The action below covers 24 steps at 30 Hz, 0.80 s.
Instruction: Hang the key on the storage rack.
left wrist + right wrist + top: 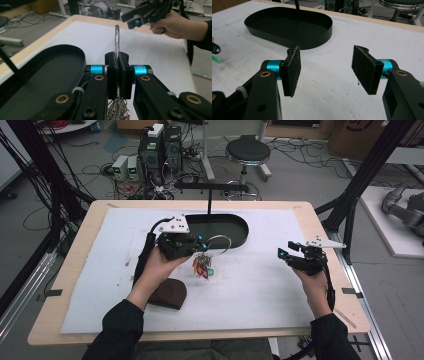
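Note:
My left gripper is shut on a large metal key ring, held above the white mat. In the left gripper view the ring stands upright, pinched between the two pads. A bunch of keys with coloured tags hangs from the ring below the jaws. My right gripper hovers at the right of the mat, open, and in its own view nothing lies between its pads. A black oval tray with an upright post sits behind the ring.
A brown pouch lies on the mat near the left forearm. White foam mat covers the wooden table. Beyond the table stand a stool, computer boxes and loose cables on the floor.

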Available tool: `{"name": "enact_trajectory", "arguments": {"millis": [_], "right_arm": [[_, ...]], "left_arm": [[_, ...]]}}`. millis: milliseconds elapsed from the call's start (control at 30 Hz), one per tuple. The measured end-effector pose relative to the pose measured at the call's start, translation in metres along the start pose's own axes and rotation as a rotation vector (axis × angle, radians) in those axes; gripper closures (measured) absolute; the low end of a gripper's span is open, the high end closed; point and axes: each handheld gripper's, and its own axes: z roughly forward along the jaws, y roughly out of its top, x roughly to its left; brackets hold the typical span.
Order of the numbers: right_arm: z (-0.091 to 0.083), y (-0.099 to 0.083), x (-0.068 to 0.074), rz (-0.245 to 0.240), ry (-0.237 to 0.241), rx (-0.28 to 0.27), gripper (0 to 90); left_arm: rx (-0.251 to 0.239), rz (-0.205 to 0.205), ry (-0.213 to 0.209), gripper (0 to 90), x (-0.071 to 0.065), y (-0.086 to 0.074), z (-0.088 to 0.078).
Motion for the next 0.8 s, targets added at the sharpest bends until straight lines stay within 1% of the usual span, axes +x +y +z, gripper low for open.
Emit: {"name": "enact_trajectory", "arguments": {"millis": [67, 100, 133, 200, 233, 267, 300, 433, 467, 533, 567, 600, 633, 667, 700, 800], "right_arm": [[0.000, 0.000, 0.000, -0.001, 0.000, 0.000, 41.3], [0.000, 0.000, 0.000, -0.001, 0.000, 0.000, 41.3], [0.000, 0.000, 0.000, -0.001, 0.000, 0.000, 41.3], [0.000, 0.000, 0.000, 0.003, 0.000, 0.000, 41.3], [0.000, 0.000, 0.000, 0.003, 0.001, 0.000, 41.2], [0.000, 0.000, 0.000, 0.001, 0.001, -0.001, 41.1], [0.000, 0.000, 0.000, 0.002, 0.000, -0.001, 41.0], [0.000, 0.000, 0.000, 0.002, 0.000, -0.001, 41.0], [0.000, 0.000, 0.000, 0.003, 0.000, -0.001, 41.0], [0.000, 0.000, 0.000, 0.003, 0.001, 0.000, 41.0], [0.000, 0.000, 0.000, 0.003, 0.000, 0.000, 41.0], [0.000, 0.000, -0.001, 0.002, 0.001, 0.001, 40.9], [0.000, 0.000, -0.001, 0.001, 0.000, -0.001, 41.0], [0.000, 0.000, -0.001, 0.003, 0.001, -0.001, 40.9], [0.000, 0.000, -0.001, 0.003, 0.001, -0.001, 40.9], [0.001, 0.000, -0.001, 0.005, 0.002, 0.002, 40.9]], "left_arm": [[-0.013, 0.002, 0.014, 86.7, 0.002, 0.002, -0.004], [-0.034, 0.000, 0.026, 86.7, 0.004, 0.004, -0.008], [-0.034, 0.000, 0.026, 86.6, 0.004, 0.004, -0.008], [-0.051, 0.005, 0.035, 86.7, 0.007, 0.005, -0.012], [-0.079, -0.015, 0.037, 86.7, 0.012, 0.006, -0.016], [-0.093, -0.027, 0.043, 86.7, 0.014, 0.006, -0.018], [-0.093, -0.027, 0.043, 86.7, 0.014, 0.006, -0.018], [-0.117, -0.051, 0.067, 86.7, 0.024, 0.008, -0.024], [-0.121, -0.051, 0.082, 86.7, 0.029, 0.010, -0.026], [-0.136, -0.047, 0.103, 86.7, 0.033, 0.011, -0.029], [-0.136, -0.047, 0.103, 86.7, 0.033, 0.011, -0.029], [-0.150, -0.052, 0.118, 86.7, 0.037, 0.012, -0.033], [-0.150, -0.052, 0.118, 86.7, 0.037, 0.012, -0.033], [-0.158, -0.053, 0.132, 86.7, 0.041, 0.013, -0.035], [-0.158, -0.053, 0.132, 86.7, 0.041, 0.013, -0.035], [-0.168, -0.051, 0.151, 86.7, 0.047, 0.016, -0.038]]}}
